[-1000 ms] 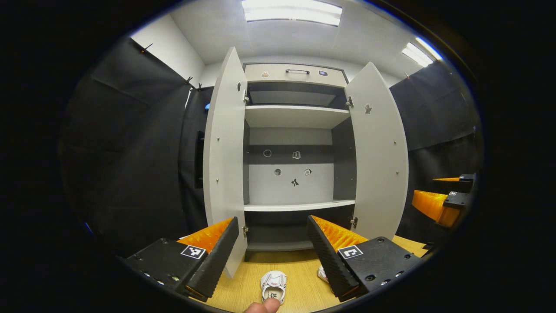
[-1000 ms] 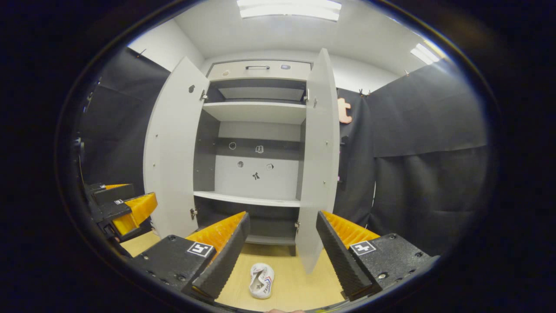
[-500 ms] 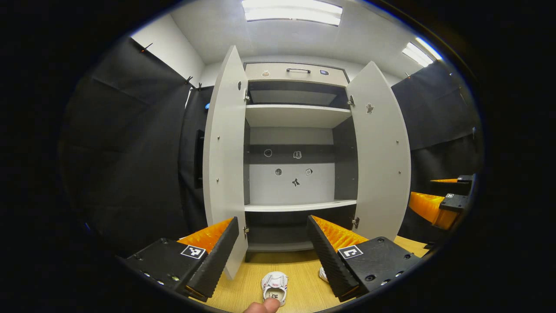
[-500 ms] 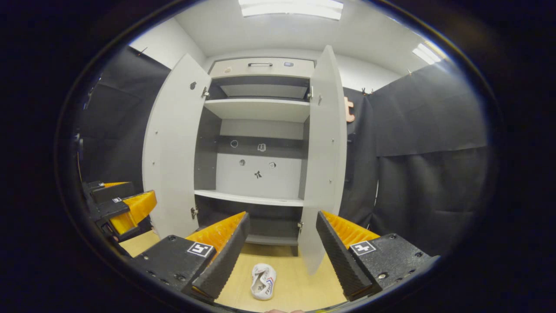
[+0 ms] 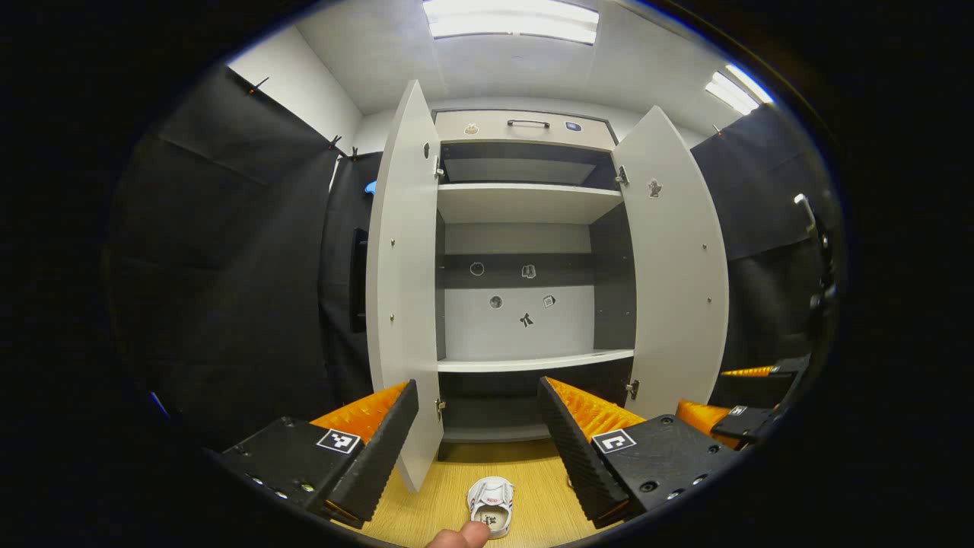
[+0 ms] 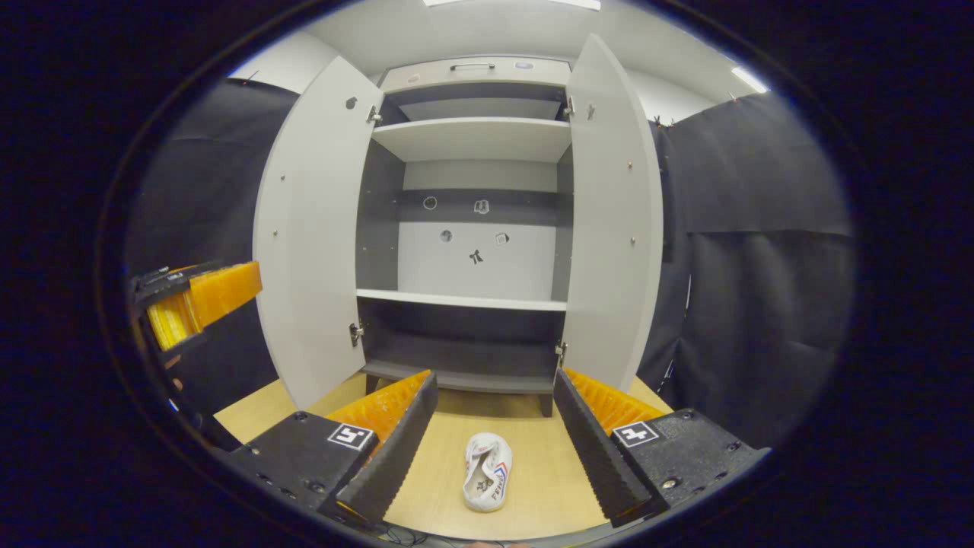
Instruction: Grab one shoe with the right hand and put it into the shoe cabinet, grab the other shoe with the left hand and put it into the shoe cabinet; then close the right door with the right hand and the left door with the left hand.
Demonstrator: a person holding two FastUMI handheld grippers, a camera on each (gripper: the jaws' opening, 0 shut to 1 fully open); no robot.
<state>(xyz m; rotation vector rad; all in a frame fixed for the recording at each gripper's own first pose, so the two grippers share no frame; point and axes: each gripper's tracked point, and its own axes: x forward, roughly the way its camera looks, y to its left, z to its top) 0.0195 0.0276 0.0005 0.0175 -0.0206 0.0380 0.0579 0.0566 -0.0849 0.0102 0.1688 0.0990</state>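
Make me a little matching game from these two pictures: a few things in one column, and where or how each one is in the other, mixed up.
Things:
1. shoe
2. cabinet doors
3. middle shelf
4. right hand-held gripper

States:
A. swung wide open
B. lying on the wooden floor in front of the cabinet
C. open, above the shoe, holding nothing
D. bare, nothing on it

Pairs: 1-B, 2-A, 3-D, 4-C

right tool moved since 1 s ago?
Yes. In the right gripper view the cabinet now sits higher and looms larger, and the shoe shows fuller between its fingers: the right tool tipped down and advanced.
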